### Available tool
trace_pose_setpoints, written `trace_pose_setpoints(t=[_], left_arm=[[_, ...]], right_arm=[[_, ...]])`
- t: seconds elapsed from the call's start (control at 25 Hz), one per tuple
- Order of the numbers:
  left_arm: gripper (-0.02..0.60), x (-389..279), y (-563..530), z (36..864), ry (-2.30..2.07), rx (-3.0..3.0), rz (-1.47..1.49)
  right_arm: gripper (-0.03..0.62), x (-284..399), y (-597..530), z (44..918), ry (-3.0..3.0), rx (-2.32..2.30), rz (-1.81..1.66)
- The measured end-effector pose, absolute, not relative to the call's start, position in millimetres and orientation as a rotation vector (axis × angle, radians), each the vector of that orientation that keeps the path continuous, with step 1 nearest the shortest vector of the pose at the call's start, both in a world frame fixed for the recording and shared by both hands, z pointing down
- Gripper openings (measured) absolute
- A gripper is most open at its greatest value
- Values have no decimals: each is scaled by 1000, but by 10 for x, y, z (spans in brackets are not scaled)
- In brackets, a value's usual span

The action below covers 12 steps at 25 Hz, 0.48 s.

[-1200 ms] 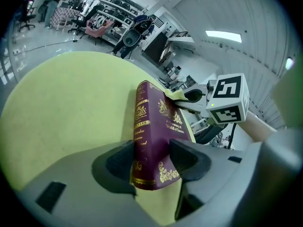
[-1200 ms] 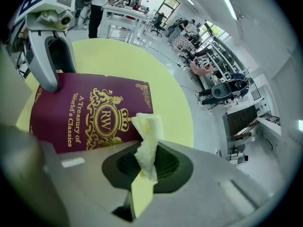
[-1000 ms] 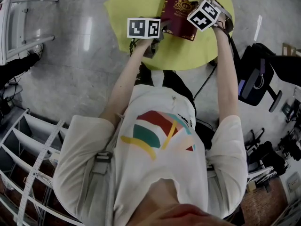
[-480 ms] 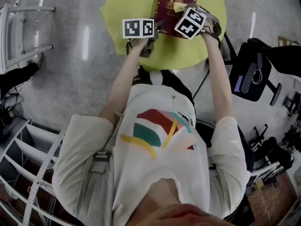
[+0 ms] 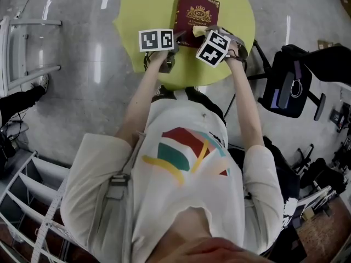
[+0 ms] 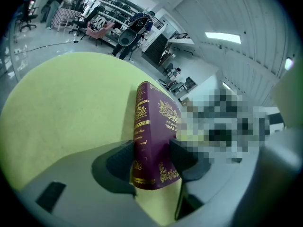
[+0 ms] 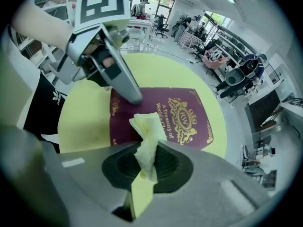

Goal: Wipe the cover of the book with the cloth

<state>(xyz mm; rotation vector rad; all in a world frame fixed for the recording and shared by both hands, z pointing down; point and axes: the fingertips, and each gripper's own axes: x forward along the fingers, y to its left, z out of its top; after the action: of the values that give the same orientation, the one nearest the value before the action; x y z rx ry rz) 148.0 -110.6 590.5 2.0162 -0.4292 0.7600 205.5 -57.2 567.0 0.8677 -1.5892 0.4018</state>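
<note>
We judge the burgundy hardback [image 5: 196, 15] stiff and fairly heavy, with a smooth gilt cover. It is best pinned by a corner, and our left gripper [image 6: 151, 159] is clamped across its near spine corner on the round yellow table [image 5: 140, 10]. The pale cloth [image 7: 146, 134] looks soft and light. Our right gripper [image 7: 147, 167] pinches a bunch of it over the cover's near edge. Both forearms reach forward, the right angled inward.
</note>
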Motion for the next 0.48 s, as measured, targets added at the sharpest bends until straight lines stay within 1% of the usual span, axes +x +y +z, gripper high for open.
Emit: trace_pose_setpoints(t=[0.48], left_arm=[[235, 1481, -1116, 5922, -428, 2010, 740]], right_arm=[[29, 1725, -14, 5702, -1623, 861, 491]])
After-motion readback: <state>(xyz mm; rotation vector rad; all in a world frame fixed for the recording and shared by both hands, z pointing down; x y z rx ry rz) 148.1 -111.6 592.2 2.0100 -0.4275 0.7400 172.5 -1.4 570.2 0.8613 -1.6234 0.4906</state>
